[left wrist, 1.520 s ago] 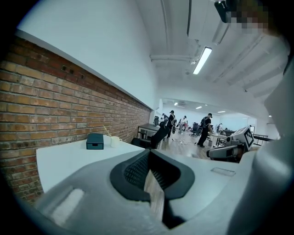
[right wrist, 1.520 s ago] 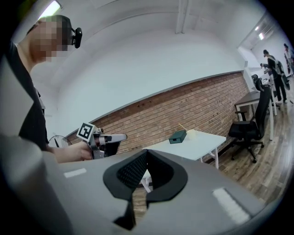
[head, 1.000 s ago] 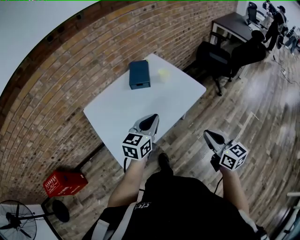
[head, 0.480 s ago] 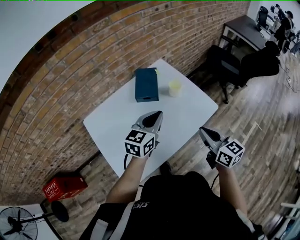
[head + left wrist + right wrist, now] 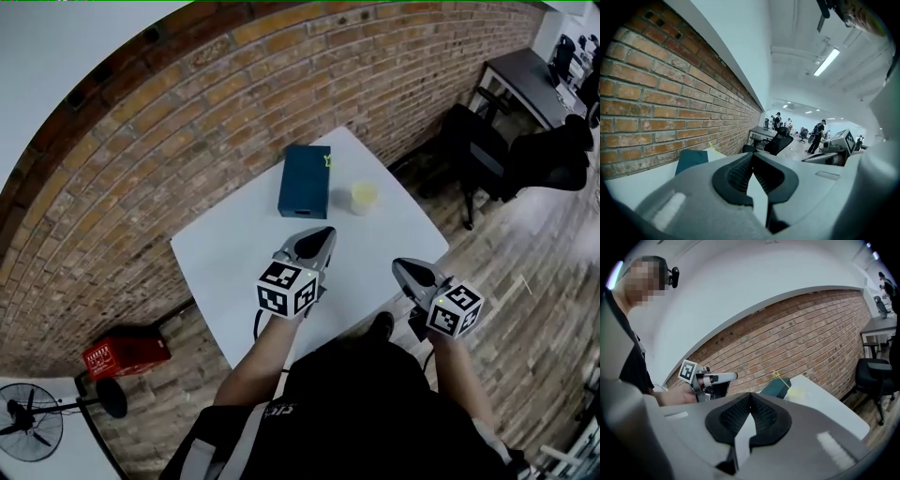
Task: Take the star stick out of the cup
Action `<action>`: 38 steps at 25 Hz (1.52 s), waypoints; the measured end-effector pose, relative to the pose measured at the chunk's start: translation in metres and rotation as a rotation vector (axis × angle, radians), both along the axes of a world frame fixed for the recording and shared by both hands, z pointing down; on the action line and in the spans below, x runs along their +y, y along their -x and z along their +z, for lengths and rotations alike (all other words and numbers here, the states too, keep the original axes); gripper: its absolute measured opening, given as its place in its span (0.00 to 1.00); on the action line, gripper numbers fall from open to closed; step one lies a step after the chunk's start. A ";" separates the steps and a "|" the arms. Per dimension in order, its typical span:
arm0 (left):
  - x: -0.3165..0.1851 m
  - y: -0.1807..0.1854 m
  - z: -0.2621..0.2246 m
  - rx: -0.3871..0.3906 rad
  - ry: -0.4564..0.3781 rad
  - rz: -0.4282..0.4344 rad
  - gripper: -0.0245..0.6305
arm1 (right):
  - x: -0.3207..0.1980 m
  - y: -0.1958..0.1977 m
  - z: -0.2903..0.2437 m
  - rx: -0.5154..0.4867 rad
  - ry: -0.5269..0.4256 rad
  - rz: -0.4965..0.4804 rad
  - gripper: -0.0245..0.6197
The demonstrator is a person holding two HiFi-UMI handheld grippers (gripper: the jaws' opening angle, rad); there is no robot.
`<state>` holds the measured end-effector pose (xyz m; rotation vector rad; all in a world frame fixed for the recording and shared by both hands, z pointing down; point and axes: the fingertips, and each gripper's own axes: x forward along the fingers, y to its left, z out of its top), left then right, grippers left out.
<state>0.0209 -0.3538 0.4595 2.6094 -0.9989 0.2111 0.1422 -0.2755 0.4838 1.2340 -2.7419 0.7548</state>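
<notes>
A pale yellow cup (image 5: 363,198) stands on the white table (image 5: 225,253) toward its far right, and a thin yellow star stick (image 5: 327,160) leans out of it over the blue box. In the right gripper view the cup (image 5: 798,392) and the star stick (image 5: 777,375) show past the jaws. My left gripper (image 5: 326,232) hovers over the table's near half, short of the cup, jaws shut and empty. My right gripper (image 5: 397,265) hangs over the table's near right edge, shut, with nothing in it. Both sets of jaw tips meet in the gripper views.
A dark blue box (image 5: 305,182) lies on the table just left of the cup. A brick wall (image 5: 141,131) runs behind the table. A black office chair (image 5: 487,150) stands to the right, a red crate (image 5: 127,354) and a fan (image 5: 33,427) on the floor at left.
The table, cup and box have drawn nearer in the head view and shifted right. Both grippers now sit further over the table's near edge; their jaws stay shut.
</notes>
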 end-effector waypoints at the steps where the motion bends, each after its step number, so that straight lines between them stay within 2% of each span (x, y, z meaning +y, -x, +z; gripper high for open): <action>1: -0.007 -0.005 -0.001 -0.006 -0.001 -0.014 0.05 | -0.009 -0.007 0.000 -0.006 0.000 -0.013 0.04; 10: -0.050 -0.061 -0.004 -0.060 -0.004 -0.143 0.05 | -0.067 -0.076 -0.010 -0.040 -0.026 -0.132 0.04; 17: -0.068 -0.094 0.011 -0.025 0.029 -0.159 0.05 | -0.085 -0.124 0.012 -0.065 0.027 -0.135 0.04; 28: -0.123 -0.076 0.055 -0.019 0.109 -0.230 0.11 | -0.127 -0.111 0.028 -0.036 0.067 -0.159 0.04; 33: -0.152 -0.065 0.089 -0.043 0.162 -0.226 0.18 | -0.155 -0.092 0.039 -0.013 0.091 -0.155 0.04; 38: -0.178 -0.068 0.130 -0.066 0.227 -0.200 0.23 | -0.160 -0.076 0.061 0.018 0.147 -0.180 0.04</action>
